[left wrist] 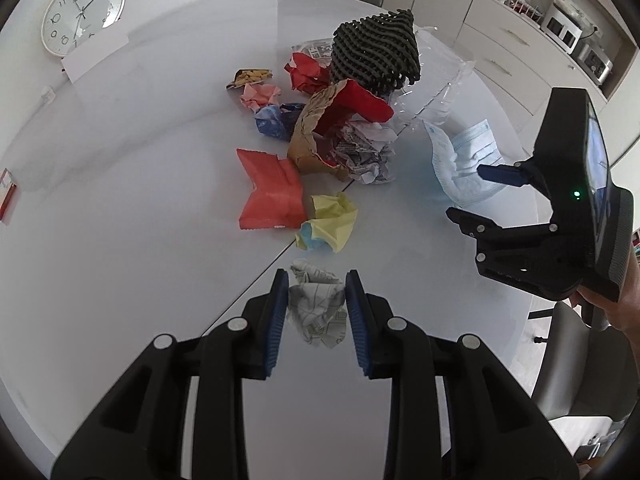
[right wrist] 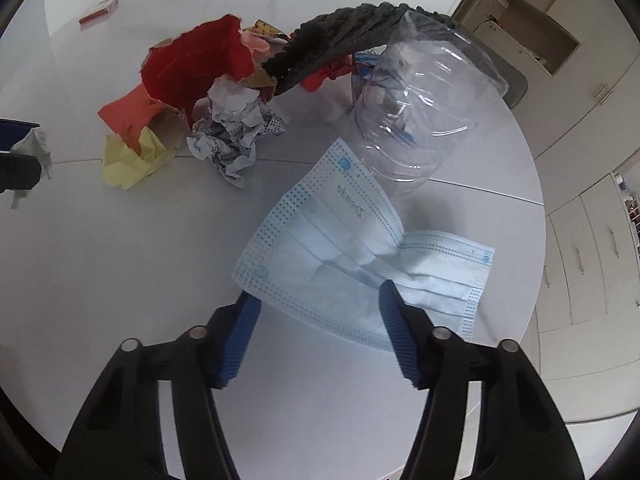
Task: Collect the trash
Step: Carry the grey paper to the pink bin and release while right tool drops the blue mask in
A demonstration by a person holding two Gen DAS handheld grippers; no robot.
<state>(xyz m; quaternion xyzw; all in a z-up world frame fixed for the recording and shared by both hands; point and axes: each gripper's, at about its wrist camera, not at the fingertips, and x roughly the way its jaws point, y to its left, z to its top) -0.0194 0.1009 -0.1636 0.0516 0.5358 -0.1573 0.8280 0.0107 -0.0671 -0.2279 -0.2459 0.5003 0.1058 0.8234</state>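
The round, glossy white worktop (left wrist: pixel 120 184) stands in a pale room, with a wall clock (left wrist: pixel 83 13) leaning at its far edge and cream cupboards (right wrist: pixel 592 240) off to the right. The left tool (left wrist: pixel 316 304) pinches a crumpled ball of printed grey-white paper (left wrist: pixel 316 308) between its blue pads, lifted just clear of the surface. The right tool (right wrist: pixel 320 316) stands half-spread over a light blue pleated face mask (right wrist: pixel 360 256) lying flat near the worktop's right rim; one pad rests on the mask, the other just beside its edge. Behind, a heap of red, yellow and brown scraps (left wrist: pixel 320 140), black corrugated foam (left wrist: pixel 376 56) and a clear plastic bottle (right wrist: pixel 416 100) crowd the middle, while the left half lies open.
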